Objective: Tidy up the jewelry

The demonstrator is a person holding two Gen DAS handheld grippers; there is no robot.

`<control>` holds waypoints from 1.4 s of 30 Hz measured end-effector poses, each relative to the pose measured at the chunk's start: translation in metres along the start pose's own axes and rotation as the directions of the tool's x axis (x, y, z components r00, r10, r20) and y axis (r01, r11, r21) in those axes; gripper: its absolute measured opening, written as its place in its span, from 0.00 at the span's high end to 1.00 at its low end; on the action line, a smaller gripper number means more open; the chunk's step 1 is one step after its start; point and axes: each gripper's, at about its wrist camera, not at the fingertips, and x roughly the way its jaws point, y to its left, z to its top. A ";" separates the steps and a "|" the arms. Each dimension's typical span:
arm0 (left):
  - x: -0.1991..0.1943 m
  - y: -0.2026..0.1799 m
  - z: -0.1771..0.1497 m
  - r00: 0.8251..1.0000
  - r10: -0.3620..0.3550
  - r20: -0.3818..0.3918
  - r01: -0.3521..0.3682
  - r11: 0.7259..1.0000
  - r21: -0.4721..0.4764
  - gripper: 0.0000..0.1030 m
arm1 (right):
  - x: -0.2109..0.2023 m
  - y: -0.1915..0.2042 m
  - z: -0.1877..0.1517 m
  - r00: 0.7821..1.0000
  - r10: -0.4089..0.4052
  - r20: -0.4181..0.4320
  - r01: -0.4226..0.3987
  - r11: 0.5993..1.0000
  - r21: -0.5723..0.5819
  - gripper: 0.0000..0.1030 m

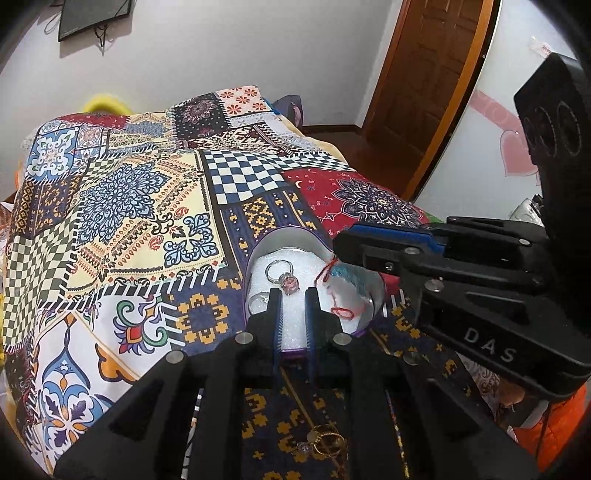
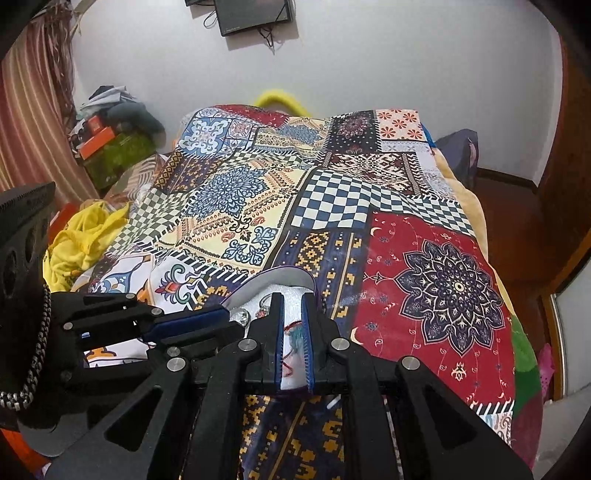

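Note:
A round purple-rimmed jewelry box (image 1: 284,236) with white foam inside sits on the patterned bedspread. In it lie a silver ring with a pink stone (image 1: 290,283), another silver ring (image 1: 256,299) and a teal tassel on red string (image 1: 345,278). My left gripper (image 1: 293,295) is open, its fingers over the box's near rim. My right gripper (image 1: 338,245) comes in from the right above the tassel. In the right wrist view my right gripper (image 2: 293,301) is open over the box (image 2: 280,275), with the tassel (image 2: 295,338) between its fingers. Gold jewelry (image 1: 325,441) lies on the bedspread under my left gripper.
The patchwork bedspread (image 1: 147,206) covers the bed. A wooden door (image 1: 432,74) stands at the right. Yellow cloth (image 2: 81,236) and clutter (image 2: 107,144) lie left of the bed. A dark screen (image 2: 253,14) hangs on the wall.

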 end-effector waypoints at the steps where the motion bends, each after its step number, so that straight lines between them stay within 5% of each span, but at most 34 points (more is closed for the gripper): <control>1: -0.001 -0.001 -0.001 1.000 0.001 -0.001 -0.001 1.000 -0.001 0.91 | -0.002 0.000 -0.001 1.000 -0.002 0.001 0.002 1.000 -0.001 0.87; 9: -0.028 -0.005 -0.006 1.000 0.014 0.028 -0.013 1.000 -0.013 0.81 | -0.025 0.004 -0.004 0.999 -0.031 0.045 0.031 0.999 -0.013 0.67; 15: -0.052 -0.009 -0.009 0.998 0.023 0.055 -0.023 1.000 -0.008 0.80 | -0.044 0.010 -0.007 0.996 -0.057 0.074 0.059 0.998 -0.017 0.66; 19: -0.070 -0.011 -0.012 0.996 0.036 0.081 -0.036 0.999 -0.006 0.69 | -0.058 0.015 -0.011 0.993 -0.071 0.093 0.073 0.997 -0.019 0.65; 28: -0.096 -0.015 -0.030 0.995 0.061 0.076 -0.061 0.998 0.001 0.68 | -0.080 0.027 -0.028 0.990 -0.091 0.110 0.095 0.995 -0.025 0.64; 42: -0.088 -0.011 -0.074 0.998 0.050 -0.025 -0.051 0.999 -0.007 0.68 | -0.065 0.034 -0.068 0.995 -0.101 0.019 0.101 0.995 -0.005 0.64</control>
